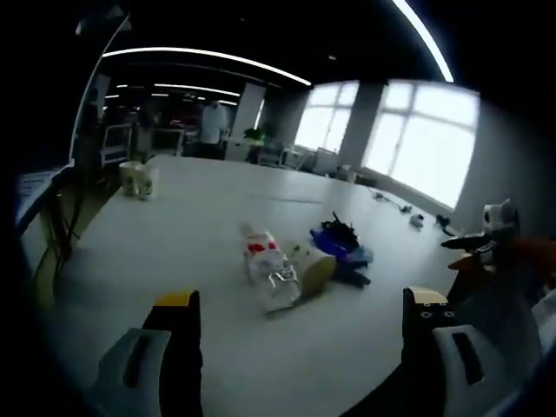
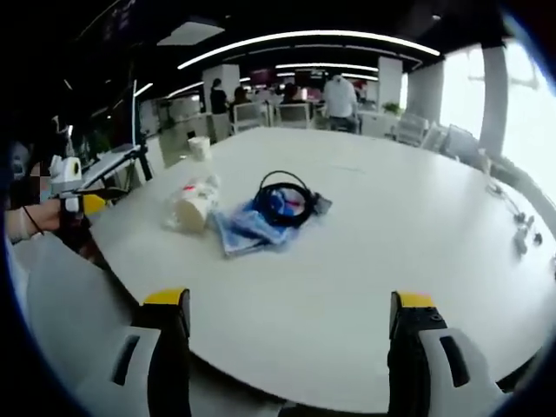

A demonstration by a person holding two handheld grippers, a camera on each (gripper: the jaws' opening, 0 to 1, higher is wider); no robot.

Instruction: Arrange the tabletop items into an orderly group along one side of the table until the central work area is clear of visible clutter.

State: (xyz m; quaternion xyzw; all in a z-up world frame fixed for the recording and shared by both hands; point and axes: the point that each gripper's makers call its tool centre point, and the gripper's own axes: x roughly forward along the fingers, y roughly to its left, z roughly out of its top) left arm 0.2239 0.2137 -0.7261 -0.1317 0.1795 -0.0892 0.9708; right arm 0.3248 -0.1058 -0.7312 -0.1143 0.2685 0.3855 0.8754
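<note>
While both grippers hover wide apart and empty, the clutter sits mid-table. In the left gripper view, a paper cup [image 1: 135, 178] stands far off to the left; the left gripper [image 1: 300, 317] faces a crumpled plastic bag [image 1: 271, 265], then a black cable [image 1: 340, 234] on blue cloth [image 1: 354, 258]. In the right gripper view, the right gripper [image 2: 288, 317] waits short of the white table [image 2: 417, 226] — likely a pause before choosing a first item to move aside.
</note>
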